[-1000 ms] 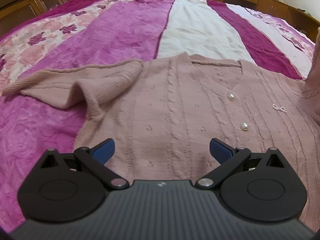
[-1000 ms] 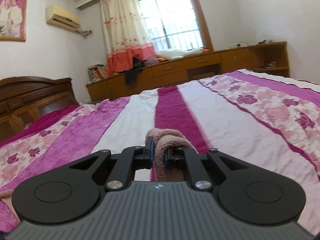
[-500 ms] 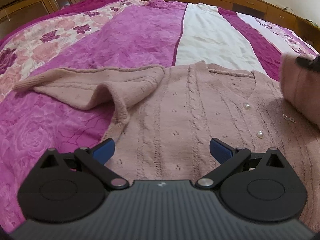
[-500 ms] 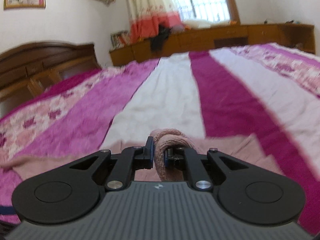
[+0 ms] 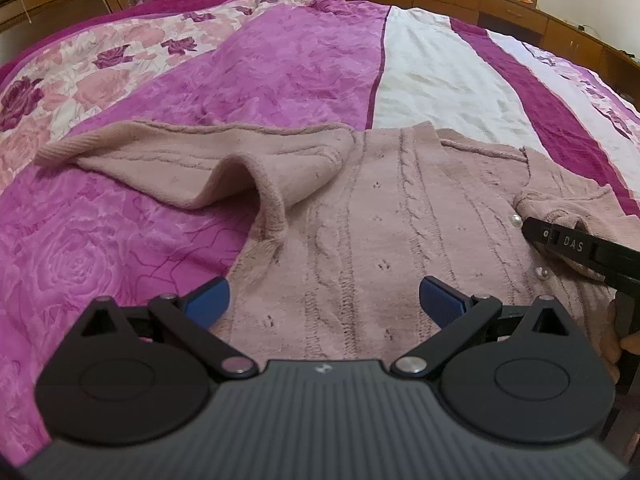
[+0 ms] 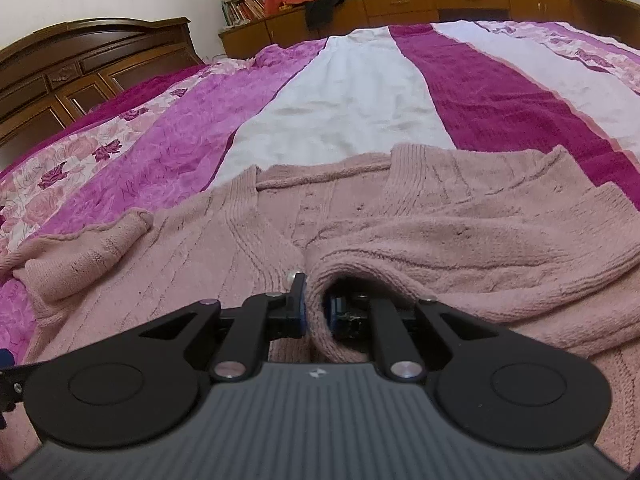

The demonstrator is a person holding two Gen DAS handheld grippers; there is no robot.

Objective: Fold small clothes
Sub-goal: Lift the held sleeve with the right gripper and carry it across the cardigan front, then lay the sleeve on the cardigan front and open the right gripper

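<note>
A dusty-pink knit cardigan (image 5: 360, 216) with pearl buttons lies face up on the bed; it also shows in the right wrist view (image 6: 224, 248). Its left sleeve (image 5: 192, 168) lies spread out to the left with a raised fold. My left gripper (image 5: 322, 300) is open and empty, hovering over the cardigan's lower left part. My right gripper (image 6: 316, 306) is shut on the cuff of the right sleeve (image 6: 480, 248), which is folded across the chest. The right gripper also shows at the right edge of the left wrist view (image 5: 580, 246).
The bedspread (image 5: 280, 60) has pink, white and magenta stripes with a rose pattern at the left. A dark wooden headboard (image 6: 80, 68) stands at the left. Low wooden cabinets (image 6: 460, 0) run along the far wall under the window.
My right gripper has come down and to the left with the sleeve cuff, laying the right sleeve across the cardigan's front. My left gripper has stayed open and drifted slightly left.
</note>
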